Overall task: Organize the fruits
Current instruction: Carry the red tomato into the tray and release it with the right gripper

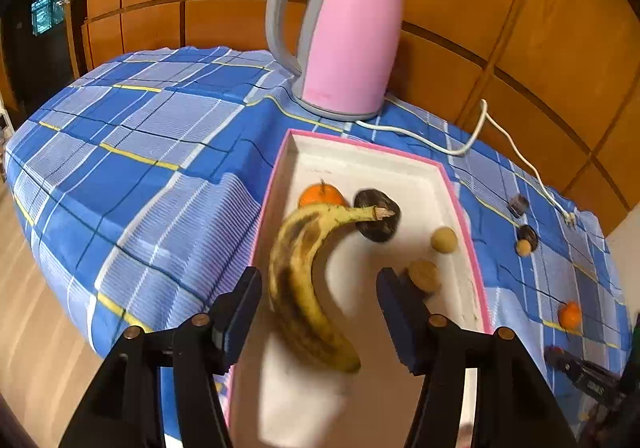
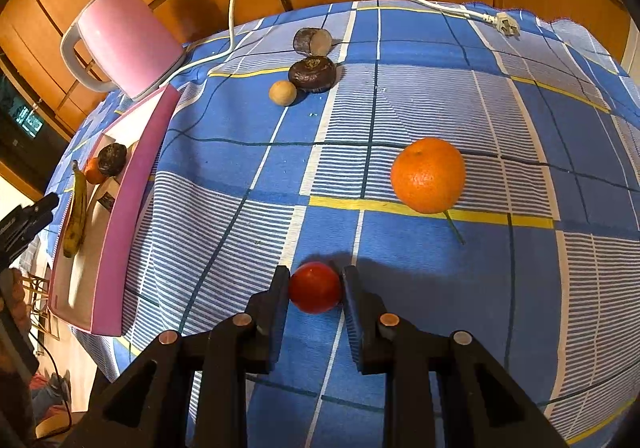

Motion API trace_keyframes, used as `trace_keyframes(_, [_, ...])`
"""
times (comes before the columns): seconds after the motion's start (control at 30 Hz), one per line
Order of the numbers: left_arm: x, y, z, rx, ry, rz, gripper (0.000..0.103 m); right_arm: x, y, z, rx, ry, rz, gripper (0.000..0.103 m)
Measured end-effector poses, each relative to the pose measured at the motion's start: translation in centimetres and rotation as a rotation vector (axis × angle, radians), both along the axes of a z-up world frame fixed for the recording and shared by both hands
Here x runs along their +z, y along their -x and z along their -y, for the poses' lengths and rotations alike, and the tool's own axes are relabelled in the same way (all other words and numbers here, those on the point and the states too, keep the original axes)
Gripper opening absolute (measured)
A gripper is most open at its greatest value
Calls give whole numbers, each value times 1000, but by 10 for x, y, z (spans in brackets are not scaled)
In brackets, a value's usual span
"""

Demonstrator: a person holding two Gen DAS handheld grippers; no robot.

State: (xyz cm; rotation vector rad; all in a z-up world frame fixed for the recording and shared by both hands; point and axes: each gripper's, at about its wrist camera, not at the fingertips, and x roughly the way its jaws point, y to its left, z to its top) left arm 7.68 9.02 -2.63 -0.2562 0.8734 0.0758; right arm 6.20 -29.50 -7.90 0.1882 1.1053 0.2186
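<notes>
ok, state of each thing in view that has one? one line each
left gripper: open, banana between the jaws, pads clear of it
banana: blurred, over the box, seemingly just let go
box: open-topped, holds an orange, a dark fruit and two small tan fruits
right gripper: shut on red fruit
red fruit: gripped
kettle: upright on its base
plug: unplugged, lying on the cloth

The spotted yellow banana (image 1: 308, 288) is motion-blurred at its lower end; whether it touches the white pink-rimmed box (image 1: 400, 163) cannot be told. The box's near end is cut off by the left wrist view's bottom edge
</notes>
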Motion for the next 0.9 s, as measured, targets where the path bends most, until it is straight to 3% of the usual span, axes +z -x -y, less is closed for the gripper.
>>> trace_keyframes(0.6, [7,25,15,-39,-20,25,64,17,1,-5,5,15,56,26])
trace_keyframes(0.9, [6,31,15,-44,-25,32,64,46,10,-48,162,-32,121,26])
